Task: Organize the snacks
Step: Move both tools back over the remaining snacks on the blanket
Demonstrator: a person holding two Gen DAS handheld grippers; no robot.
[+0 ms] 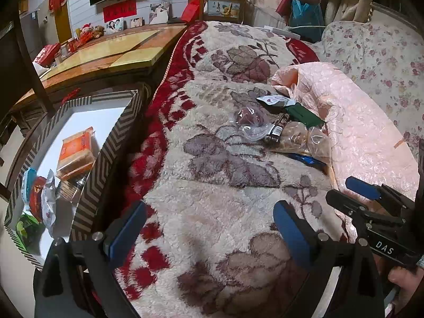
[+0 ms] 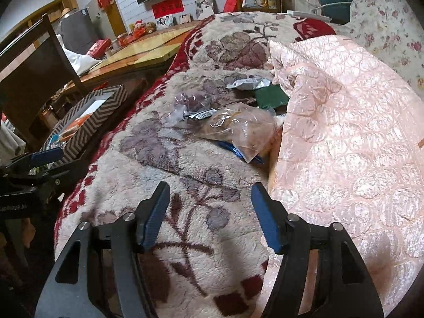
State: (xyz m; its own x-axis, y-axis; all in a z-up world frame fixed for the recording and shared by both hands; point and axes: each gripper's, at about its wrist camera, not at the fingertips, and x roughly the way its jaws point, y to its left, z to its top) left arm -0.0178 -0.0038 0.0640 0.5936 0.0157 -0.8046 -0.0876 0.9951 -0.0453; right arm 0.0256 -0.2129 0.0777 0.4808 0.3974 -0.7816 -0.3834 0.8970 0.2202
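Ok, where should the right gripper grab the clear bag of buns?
Take the clear bag by its loose near corner, which sticks out toward the right gripper. Come from the near side, low over the blanket. The film looks slack there, so open jaws should pinch it without squashing the buns.

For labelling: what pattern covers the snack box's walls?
Box: grey-and-white chevron stripes, clearest in left wrist view.

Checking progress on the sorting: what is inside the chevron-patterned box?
The chevron-patterned box holds an orange packet, a silver wrapper, and red, teal and green packets. Anything beneath them is hidden.
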